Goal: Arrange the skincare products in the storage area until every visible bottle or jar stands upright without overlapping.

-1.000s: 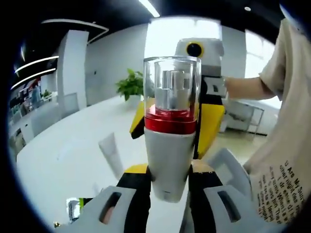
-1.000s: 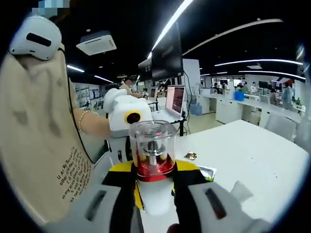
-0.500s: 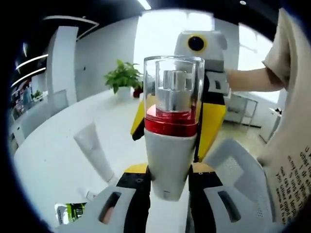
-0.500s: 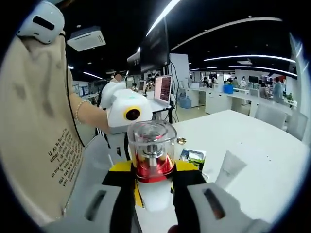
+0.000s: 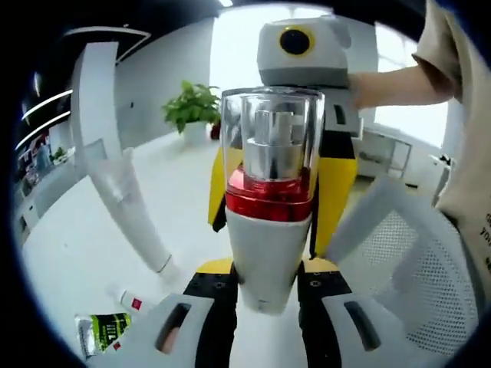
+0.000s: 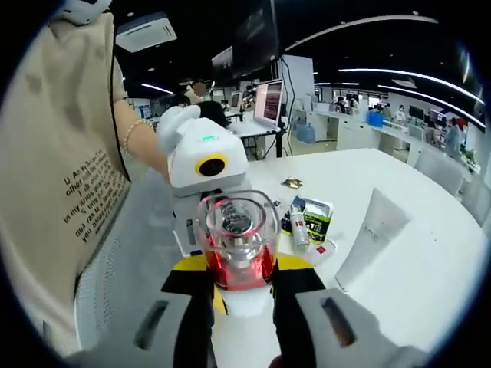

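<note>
Through the left gripper view I see my left gripper (image 5: 265, 287) closed around the lower white body of a pump bottle (image 5: 268, 192). The bottle stands upright between the jaws, with a red band at its middle and a clear cap over a silver pump head. It is held up off the white table (image 5: 69, 245).

Just behind the bottle in that view is my right gripper (image 5: 307, 115), yellow and black with a white top, a person's hand (image 5: 383, 77) on its grip. In the right gripper view the same bottle (image 6: 234, 245) sits between the right gripper's (image 6: 242, 303) jaws too, which press against its white base from both sides. So both grippers have hold of the one bottle, facing each other. The left gripper (image 6: 203, 165) shows beyond the bottle there, white with a yellow ring.

On the table, a white tube (image 5: 126, 203) stands on its cap, leaning; in the right gripper view it (image 6: 372, 238) is to the right. Beside it lie a small white bottle with a red label (image 5: 134, 301) on its side and a green and black packet (image 5: 103, 331), lying flat. These two are just beside each other; whether they touch I cannot tell.

A white mesh chair back (image 5: 406, 261) is to the right, next to a person's beige printed shirt (image 6: 69, 153).
</note>
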A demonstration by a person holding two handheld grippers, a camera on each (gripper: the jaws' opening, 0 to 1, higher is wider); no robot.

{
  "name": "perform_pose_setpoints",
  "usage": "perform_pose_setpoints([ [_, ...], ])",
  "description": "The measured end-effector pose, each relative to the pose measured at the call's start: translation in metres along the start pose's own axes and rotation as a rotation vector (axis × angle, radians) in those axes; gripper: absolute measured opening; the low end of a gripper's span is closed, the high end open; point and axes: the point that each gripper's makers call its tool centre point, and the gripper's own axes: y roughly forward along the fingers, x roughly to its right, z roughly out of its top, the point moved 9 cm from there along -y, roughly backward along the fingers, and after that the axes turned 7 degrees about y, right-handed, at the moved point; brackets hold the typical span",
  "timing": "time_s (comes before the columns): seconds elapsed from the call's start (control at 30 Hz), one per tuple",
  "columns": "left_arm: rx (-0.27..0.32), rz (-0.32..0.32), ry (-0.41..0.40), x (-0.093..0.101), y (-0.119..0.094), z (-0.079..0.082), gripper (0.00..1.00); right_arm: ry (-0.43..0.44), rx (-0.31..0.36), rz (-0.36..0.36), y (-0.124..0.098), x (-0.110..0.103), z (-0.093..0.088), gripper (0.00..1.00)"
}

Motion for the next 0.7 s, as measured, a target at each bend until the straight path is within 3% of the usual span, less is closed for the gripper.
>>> perform_pose_setpoints([
  [0.4, -0.053, -0.030, 0.002, -0.001, 0.018, -0.021, 0.26, -0.032, -0.095, -0.005, 0.012, 0.004, -0.022, 0.28],
  [0.7, -0.064, -0.040, -0.006, -0.001, 0.020, -0.030, 0.26, -0.050, -0.132, -0.002, 0.016, 0.005, -0.026, 0.28],
])
